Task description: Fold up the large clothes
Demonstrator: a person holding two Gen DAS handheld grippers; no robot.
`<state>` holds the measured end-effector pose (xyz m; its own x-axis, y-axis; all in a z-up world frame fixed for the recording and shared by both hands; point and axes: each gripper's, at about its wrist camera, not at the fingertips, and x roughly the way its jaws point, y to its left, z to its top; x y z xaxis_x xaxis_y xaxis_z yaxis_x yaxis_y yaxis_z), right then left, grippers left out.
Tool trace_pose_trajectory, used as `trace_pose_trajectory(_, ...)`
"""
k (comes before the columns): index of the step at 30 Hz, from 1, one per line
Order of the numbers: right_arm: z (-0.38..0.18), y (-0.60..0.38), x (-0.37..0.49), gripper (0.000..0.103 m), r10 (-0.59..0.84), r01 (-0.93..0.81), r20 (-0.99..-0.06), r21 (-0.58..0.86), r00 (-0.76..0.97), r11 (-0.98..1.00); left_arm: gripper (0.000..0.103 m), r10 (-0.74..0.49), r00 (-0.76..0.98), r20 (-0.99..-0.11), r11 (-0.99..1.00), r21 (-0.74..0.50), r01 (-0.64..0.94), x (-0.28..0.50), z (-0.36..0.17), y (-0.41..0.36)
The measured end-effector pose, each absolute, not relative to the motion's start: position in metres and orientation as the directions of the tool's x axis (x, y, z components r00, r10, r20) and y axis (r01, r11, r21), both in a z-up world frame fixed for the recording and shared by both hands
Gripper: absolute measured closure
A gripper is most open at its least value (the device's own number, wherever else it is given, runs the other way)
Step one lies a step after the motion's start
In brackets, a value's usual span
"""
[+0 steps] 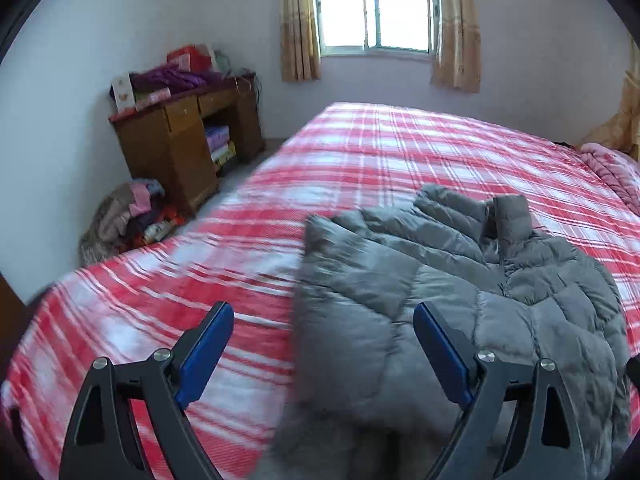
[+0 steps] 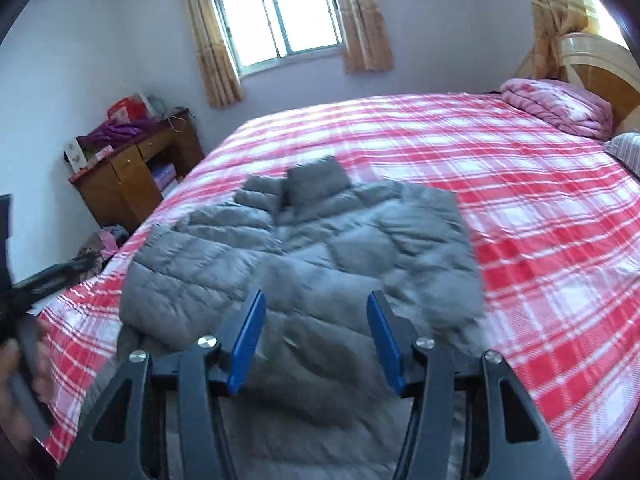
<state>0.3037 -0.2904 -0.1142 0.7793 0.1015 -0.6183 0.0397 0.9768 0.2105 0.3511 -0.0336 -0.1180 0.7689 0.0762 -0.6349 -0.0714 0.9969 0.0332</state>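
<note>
A grey quilted puffer jacket (image 1: 460, 292) lies on a bed with a red and white plaid sheet (image 1: 380, 152). Its collar points to the far side and both sleeves are folded in over the body. It also shows in the right wrist view (image 2: 304, 256). My left gripper (image 1: 324, 316) is open and empty, above the jacket's left edge near the hem. My right gripper (image 2: 316, 304) is open and empty, above the lower middle of the jacket. The hem near me is hidden under the grippers.
A wooden desk (image 1: 188, 148) piled with things stands by the left wall, with a heap of clothes (image 1: 124, 216) on the floor beside it. A folded pink quilt (image 2: 556, 108) and a headboard (image 2: 600, 68) are at the right end. A window (image 1: 376, 8) is on the far wall.
</note>
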Motion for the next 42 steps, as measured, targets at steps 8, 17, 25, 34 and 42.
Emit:
trace_pose_trajectory(8, -0.178, -0.274, 0.342, 0.047, 0.067, 0.070, -0.689, 0.169, 0.721, 0.983, 0.011, 0.130, 0.684, -0.718, 0.990, 0.137, -0.044, 0.393, -0.200, -0.061)
trace_pose_trajectory(17, -0.203, -0.278, 0.341, 0.047, 0.045, 0.069, -0.705, 0.132, 0.708, 0.989, 0.004, 0.133, 0.657, -0.742, 0.991, 0.123, -0.062, 0.402, -0.214, -0.058)
trace_pose_trajectory(25, -0.209, -0.271, 0.346, 0.047, 0.005, 0.077, -0.734, 0.078, 0.679, 0.994, 0.001, 0.147, 0.641, -0.753, 0.988, 0.138, -0.064, 0.407, -0.219, -0.062)
trace_pose_trajectory(34, -0.212, -0.262, 0.350, 0.046, -0.054, 0.086, -0.747, 0.004, 0.663, 0.996, 0.001, 0.132, 0.637, -0.759, 0.991, 0.120, -0.063, 0.410, -0.221, -0.057)
trace_pose_trajectory(42, -0.212, -0.260, 0.351, 0.046, -0.076, 0.091, -0.748, -0.021, 0.659, 0.996, 0.001, 0.126, 0.637, -0.760, 0.992, 0.113, -0.061, 0.409, -0.221, -0.055)
